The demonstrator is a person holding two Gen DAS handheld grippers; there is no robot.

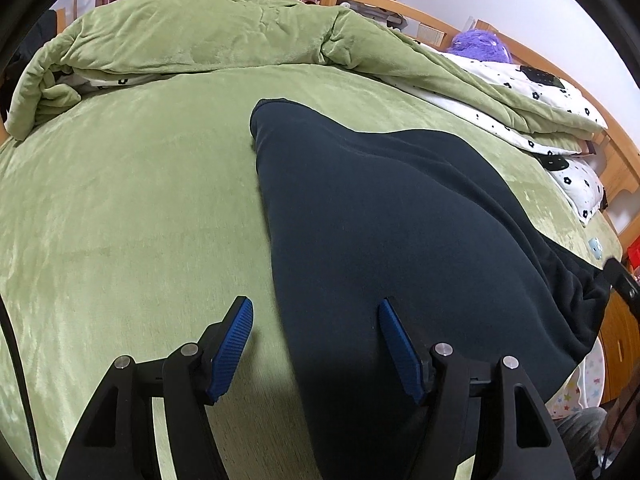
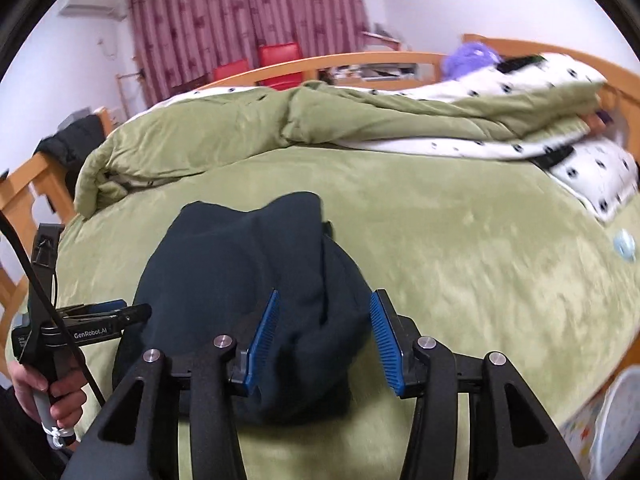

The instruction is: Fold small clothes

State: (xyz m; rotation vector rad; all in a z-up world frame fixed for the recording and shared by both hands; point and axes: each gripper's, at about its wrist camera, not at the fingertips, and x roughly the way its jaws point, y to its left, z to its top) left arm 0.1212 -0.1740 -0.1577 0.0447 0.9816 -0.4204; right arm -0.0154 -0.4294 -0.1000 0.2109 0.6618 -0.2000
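Lying on the green bed cover [image 1: 120,208], the dark navy garment [image 1: 380,220] stretches from near the grippers toward the rolled-up green quilt [image 1: 208,36] at the far side of the bed. In the left wrist view it is a long, smooth piece with a rounded far end, and it runs off toward the right edge of the bed.

The left gripper [image 1: 316,308] hovers low over the near part of the garment with its jaws spread wide. One blue pad [image 1: 232,348] is over the bare cover and the other is over the dark cloth; nothing is between them.

In the right wrist view the garment [image 2: 248,264] looks bunched, with folds near its right side. The right gripper [image 2: 324,304] also has its jaws spread, and the bunched edge of the cloth sits between the pads, but they do not press on it. This view is a little blurred.

A purple plush toy [image 1: 480,42] lies by the wooden bed frame [image 1: 440,24], well apart from the garment.
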